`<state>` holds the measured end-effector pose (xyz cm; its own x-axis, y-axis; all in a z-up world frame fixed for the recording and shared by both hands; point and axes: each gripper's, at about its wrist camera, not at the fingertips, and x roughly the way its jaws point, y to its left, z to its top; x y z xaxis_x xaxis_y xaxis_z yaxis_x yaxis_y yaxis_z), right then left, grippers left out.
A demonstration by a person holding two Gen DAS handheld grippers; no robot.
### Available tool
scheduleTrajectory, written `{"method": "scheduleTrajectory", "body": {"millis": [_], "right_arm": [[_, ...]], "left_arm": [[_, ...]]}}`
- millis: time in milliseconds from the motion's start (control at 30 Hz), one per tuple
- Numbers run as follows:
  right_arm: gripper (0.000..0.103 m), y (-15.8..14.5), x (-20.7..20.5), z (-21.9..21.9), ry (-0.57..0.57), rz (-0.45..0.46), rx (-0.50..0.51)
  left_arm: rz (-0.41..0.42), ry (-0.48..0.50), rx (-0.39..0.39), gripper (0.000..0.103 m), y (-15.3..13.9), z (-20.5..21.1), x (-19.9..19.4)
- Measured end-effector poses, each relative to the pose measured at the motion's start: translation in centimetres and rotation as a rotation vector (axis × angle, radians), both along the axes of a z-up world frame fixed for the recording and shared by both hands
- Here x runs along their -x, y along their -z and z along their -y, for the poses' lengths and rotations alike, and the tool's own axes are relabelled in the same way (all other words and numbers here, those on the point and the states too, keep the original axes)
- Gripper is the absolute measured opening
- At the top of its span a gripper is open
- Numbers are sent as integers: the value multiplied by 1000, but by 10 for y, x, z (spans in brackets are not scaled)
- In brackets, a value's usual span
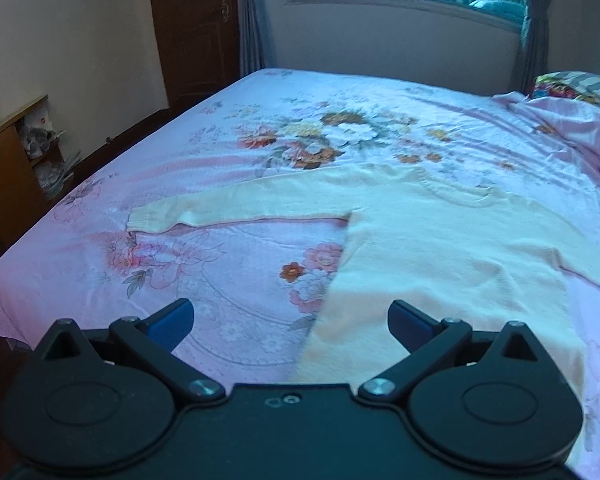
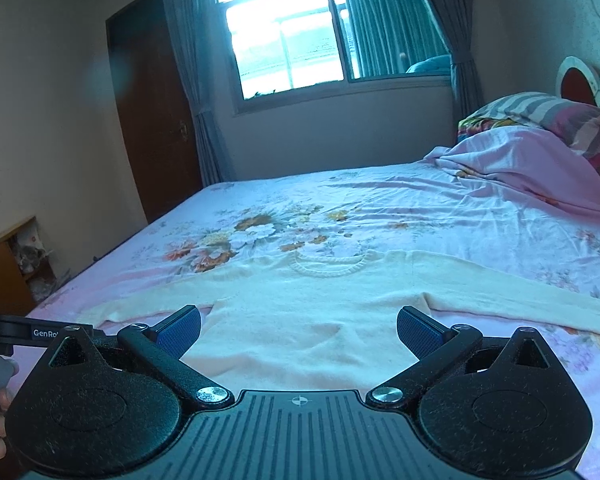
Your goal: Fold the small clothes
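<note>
Lettering "GenRo", perhaps cut off, marks left tool [image 2: 4,334]; both tools gape empty.

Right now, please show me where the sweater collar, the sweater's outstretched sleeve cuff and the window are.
sweater collar [image 2: 327,267], right wrist view, on the ribbed neckline.
sleeve cuff [image 1: 142,218], left wrist view, on the ribbed sleeve end.
window [image 2: 284,36], right wrist view, on the bright pane.

Daylight pours in through the window [image 2: 284,40] at the far wall, blown out to white glare and casting a cool bluish tint over the bed sheet [image 1: 260,128]. The room stays dim otherwise. Both views look soft, with walls bowing and corners darkening at the edges.
</note>
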<state>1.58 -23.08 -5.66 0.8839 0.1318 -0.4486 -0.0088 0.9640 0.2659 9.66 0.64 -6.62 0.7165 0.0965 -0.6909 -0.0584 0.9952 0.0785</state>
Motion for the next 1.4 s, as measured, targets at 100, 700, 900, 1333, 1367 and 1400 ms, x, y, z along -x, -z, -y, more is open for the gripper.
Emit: {"method": "scheduleTrajectory", "body": {"millis": [100, 700, 900, 1333, 1367, 1400], "right_arm": [[103, 7, -22, -5, -5, -5, 11], [103, 62, -181, -41, -50, -154, 89], [103, 82, -219, -51, -53, -193, 122], [103, 115, -277, -60, -71, -238, 125], [103, 117, -280, -61, -72, -241, 127], [103, 119, -282, -61, -73, -244, 129]], "left_arm": [[-14, -20, -8, 102, 7, -7, -17], [-126, -178, 25, 102, 59, -78, -127], [-163, -259, 77, 101, 78, -116, -160], [-244, -318, 116, 100, 117, -149, -211], [-250, -323, 123, 97, 119, -152, -214], [-257, -334, 134, 95, 121, -156, -217]]}}
